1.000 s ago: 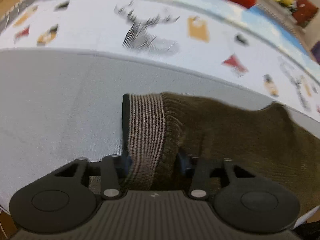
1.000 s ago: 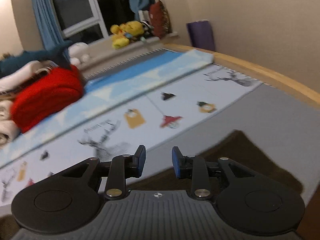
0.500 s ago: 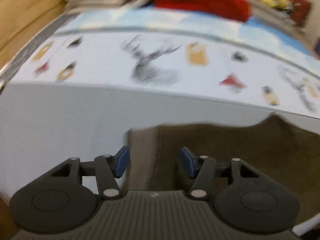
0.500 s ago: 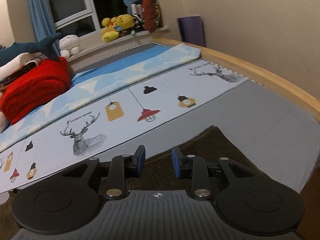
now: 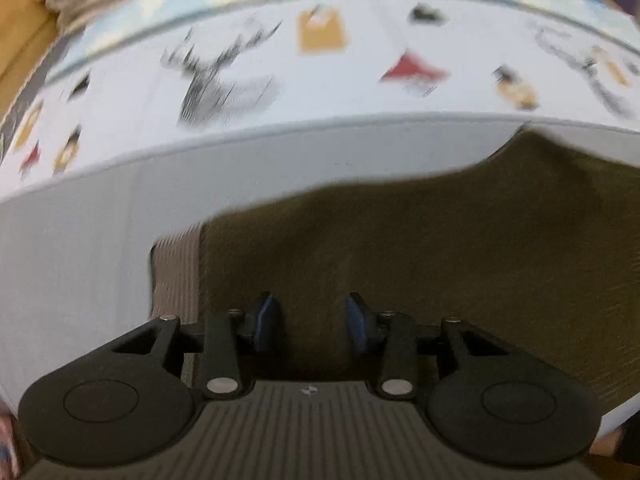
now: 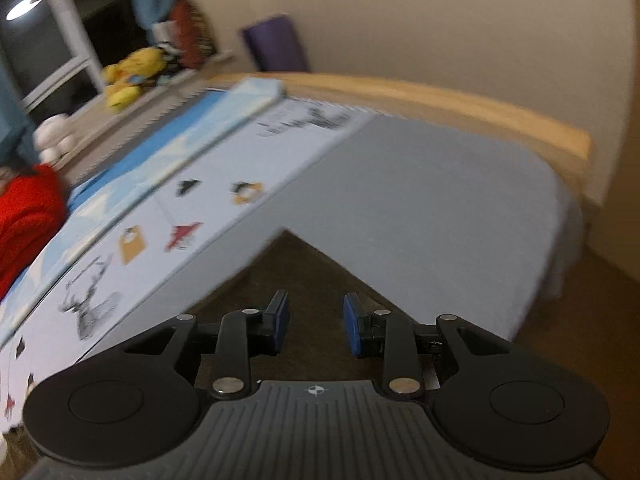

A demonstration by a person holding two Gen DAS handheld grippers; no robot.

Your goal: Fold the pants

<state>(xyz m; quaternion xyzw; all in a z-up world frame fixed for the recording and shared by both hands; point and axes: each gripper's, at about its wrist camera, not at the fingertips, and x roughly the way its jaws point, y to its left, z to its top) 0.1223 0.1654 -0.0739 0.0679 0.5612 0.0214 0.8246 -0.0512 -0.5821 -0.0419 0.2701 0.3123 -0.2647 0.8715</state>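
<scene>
Home bedroom: bed (image 6: 440, 200), printed blanket (image 5: 320, 92), plush toys (image 6: 132, 76) by window (image 6: 44, 40).

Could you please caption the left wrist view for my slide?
Left gripper, jaws open, above olive pants with striped waistband on grey sheet.

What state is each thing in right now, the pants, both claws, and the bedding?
Pants: olive, lying flat on the grey sheet, striped waistband at the left end.
Left claw: open above the pants, jaws just been closing, gripping nothing.
Right claw: open over a pants corner, empty.
Grey sheet: spread smooth.
Patterned blanket: laid flat beyond.
</scene>
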